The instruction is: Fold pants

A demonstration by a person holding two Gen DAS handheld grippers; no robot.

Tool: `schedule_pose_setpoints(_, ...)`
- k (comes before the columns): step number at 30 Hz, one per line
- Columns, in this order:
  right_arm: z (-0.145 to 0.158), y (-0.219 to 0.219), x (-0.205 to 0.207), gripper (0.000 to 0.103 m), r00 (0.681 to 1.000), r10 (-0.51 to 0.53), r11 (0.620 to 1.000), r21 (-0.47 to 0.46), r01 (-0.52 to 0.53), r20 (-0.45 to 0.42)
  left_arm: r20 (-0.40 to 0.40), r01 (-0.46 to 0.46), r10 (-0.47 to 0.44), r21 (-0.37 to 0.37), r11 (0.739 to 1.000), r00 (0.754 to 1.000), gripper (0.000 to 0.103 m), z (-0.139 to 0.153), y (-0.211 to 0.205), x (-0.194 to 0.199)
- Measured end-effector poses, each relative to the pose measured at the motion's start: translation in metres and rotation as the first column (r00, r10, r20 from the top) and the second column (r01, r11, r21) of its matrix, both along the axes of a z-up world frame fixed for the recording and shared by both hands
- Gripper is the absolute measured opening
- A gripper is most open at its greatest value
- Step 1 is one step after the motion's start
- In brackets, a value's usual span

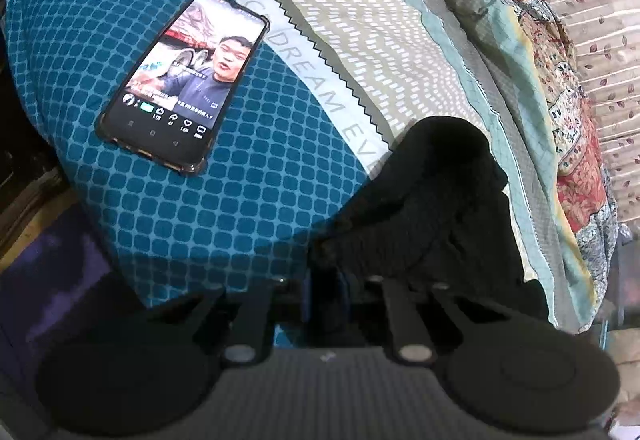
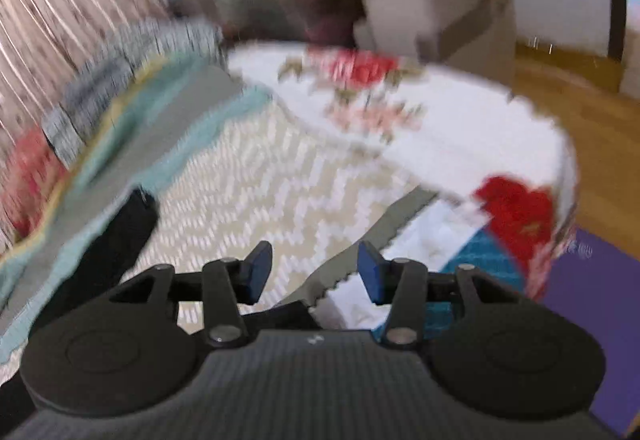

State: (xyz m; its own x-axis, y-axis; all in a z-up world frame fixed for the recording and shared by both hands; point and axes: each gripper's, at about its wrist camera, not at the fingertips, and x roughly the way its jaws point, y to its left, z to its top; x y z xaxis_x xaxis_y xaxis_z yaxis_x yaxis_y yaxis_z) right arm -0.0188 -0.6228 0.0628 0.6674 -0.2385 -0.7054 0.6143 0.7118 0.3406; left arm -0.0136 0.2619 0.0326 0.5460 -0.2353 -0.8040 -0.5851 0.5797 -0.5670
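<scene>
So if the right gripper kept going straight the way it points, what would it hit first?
Probably the bedspread: the open right gripper holds nothing and points at its beige zigzag panel. Nothing shows between the fingers and the cloth, though the picture is blurred and depth is unclear.

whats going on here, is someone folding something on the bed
A person with a gripper in each hand is folding black pants on a bed. The left gripper is shut on a bunched part of the pants near the bed's edge. The right gripper is open and holds nothing, over the patterned bedspread; its view is motion-blurred. A phone playing a video lies on the bed.
</scene>
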Motion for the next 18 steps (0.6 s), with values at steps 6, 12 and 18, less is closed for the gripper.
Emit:
schedule_pose_setpoints(6, -0.013, 0.017, 0.025, 0.028, 0.982, 0.16, 0.984, 0.098, -0.151, -0.097, -0.003, -0.007, 0.007, -0.004, 1.0, 1.0, 0.012, 0.0, 0.0, 0.001)
schedule_pose_setpoints(12, 0.061, 0.036, -0.041, 0.03, 0.797, 0.253, 0.965, -0.089, -0.245, 0.549, -0.019, -0.014, 0.014, 0.005, 1.0, 1.0, 0.012, -0.005, -0.001, 0.006)
schedule_pose_setpoints(18, 0.022, 0.032, -0.009, 0.058, 0.975, 0.065, 0.981, -0.191, -0.024, 0.211, -0.004, -0.016, 0.017, 0.011, 1.0, 1.0, 0.012, -0.002, -0.004, 0.005)
